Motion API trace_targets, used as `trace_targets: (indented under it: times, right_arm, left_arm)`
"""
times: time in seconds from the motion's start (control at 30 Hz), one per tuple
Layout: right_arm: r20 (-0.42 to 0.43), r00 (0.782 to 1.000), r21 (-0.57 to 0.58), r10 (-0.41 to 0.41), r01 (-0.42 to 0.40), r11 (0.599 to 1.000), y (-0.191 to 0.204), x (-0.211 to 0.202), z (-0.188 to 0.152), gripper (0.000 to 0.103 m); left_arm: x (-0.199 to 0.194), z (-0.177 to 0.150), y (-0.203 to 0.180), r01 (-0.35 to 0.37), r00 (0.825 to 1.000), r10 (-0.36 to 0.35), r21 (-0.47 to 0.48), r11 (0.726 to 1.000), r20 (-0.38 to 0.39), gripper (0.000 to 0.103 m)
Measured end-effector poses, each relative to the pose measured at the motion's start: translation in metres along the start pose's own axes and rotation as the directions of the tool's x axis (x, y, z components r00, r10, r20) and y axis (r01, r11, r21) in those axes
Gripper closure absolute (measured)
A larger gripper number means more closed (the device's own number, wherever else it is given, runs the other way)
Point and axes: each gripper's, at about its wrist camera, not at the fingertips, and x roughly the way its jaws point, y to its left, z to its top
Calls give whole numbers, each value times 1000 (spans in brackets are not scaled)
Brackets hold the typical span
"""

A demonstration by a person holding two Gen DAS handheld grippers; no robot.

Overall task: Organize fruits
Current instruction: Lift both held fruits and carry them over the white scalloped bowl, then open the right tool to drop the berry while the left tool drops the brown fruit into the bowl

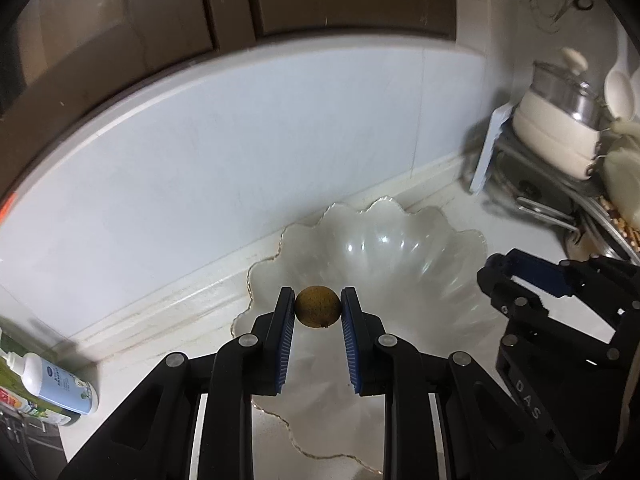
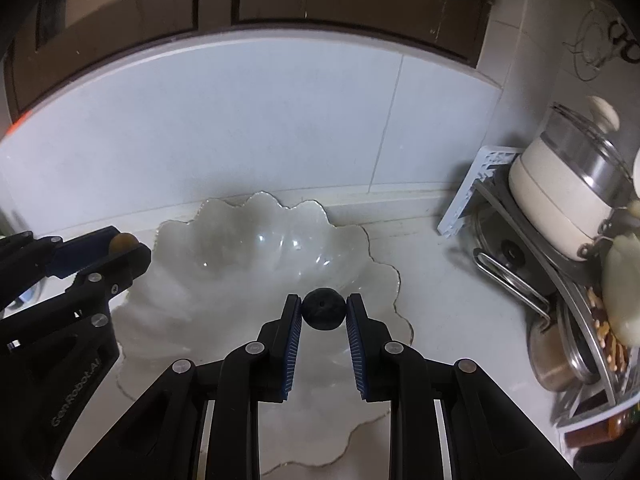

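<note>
While both tongs hover over the scalloped glass bowl (image 1: 400, 248) at frame centre, my left gripper (image 1: 318, 308) pinches a brown round fruit (image 1: 318, 306), and my right gripper (image 2: 323, 309) clamps a dark round fruit (image 2: 323, 309), each low-centre in its view.

A home kitchen: tiled backsplash (image 1: 280, 128), white counter (image 2: 460, 300), cooking pot (image 2: 560, 196) on rack

White counter (image 2: 440, 280); scalloped glass bowl (image 2: 256, 248); bottle (image 1: 60, 384).
</note>
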Motion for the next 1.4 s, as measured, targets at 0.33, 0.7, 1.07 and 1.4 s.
trace_targets:
  times: [0.33, 0.7, 1.07, 1.4]
  right_arm:
    - [-130, 991, 9, 15, -14, 1000, -1, 44, 0, 79]
    - [-230, 973, 19, 22, -18, 1000, -4, 75, -8, 79]
    - [-280, 959, 43, 51, -41, 998, -6, 88, -15, 78]
    - [-266, 964, 16, 8, -4, 1000, -7, 81, -13, 71]
  left_arm:
    - [45, 3, 3, -11, 995, 12, 8, 1000, -102, 79]
    - [77, -7, -1, 13, 980, -12, 2, 1000, -200, 79]
    - [92, -11, -8, 48, 967, -46, 2, 999, -252, 78]
    - [82, -8, -4, 28, 973, -28, -2, 1000, -230, 63]
